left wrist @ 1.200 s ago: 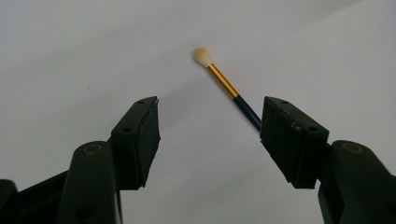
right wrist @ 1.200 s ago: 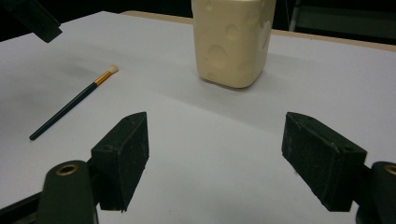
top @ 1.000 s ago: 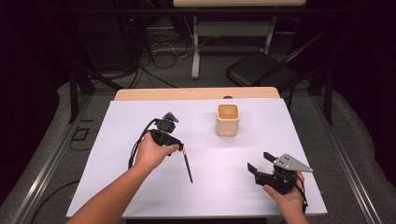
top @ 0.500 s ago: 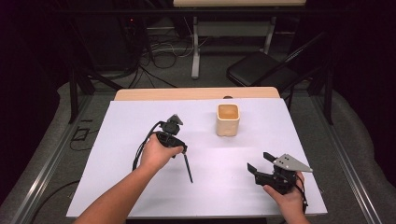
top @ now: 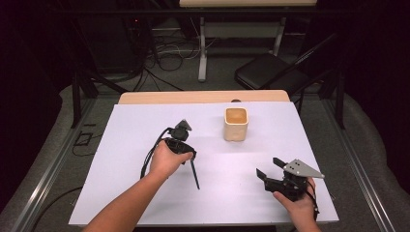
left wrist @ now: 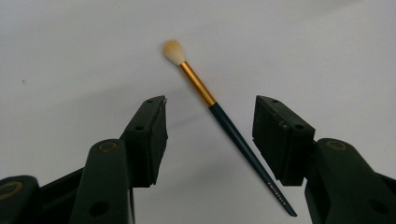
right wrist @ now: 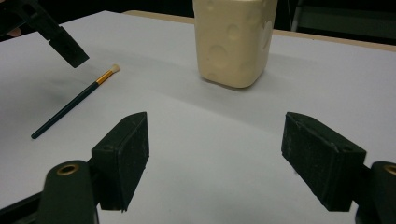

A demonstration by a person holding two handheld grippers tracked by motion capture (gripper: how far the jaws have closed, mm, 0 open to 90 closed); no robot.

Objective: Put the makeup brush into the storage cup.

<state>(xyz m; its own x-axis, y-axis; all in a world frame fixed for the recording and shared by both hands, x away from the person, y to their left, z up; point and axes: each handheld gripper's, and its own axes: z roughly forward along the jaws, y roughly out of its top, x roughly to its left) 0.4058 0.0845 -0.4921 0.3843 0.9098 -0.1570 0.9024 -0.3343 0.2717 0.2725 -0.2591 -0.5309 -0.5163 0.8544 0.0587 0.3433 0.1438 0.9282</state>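
Note:
A paintbrush [left wrist: 224, 116] with a dark blue handle, gold ferrule and cream bristles lies flat on the white table. It runs between the jaws of my left gripper [left wrist: 210, 116], which is open and hangs just above it without touching. In the high view the left gripper [top: 186, 154] is at mid-table over the upper end of the paintbrush [top: 195, 174]. My right gripper [top: 269, 167] is open and holds nothing near the front right. In the right gripper view, the right gripper [right wrist: 215, 135] faces a cream dimpled cup [right wrist: 233, 42], with the paintbrush [right wrist: 70, 105] off to the left.
The cup [top: 236, 124] stands upright behind the middle of the white table cover [top: 135, 125]. A wooden table edge [top: 203, 96] runs along the back. Behind it are a black chair [top: 270, 72] and cables on the floor.
My left gripper has shifted a little to the right and nearer, settling over the brush. The right gripper, brush and cup have not moved.

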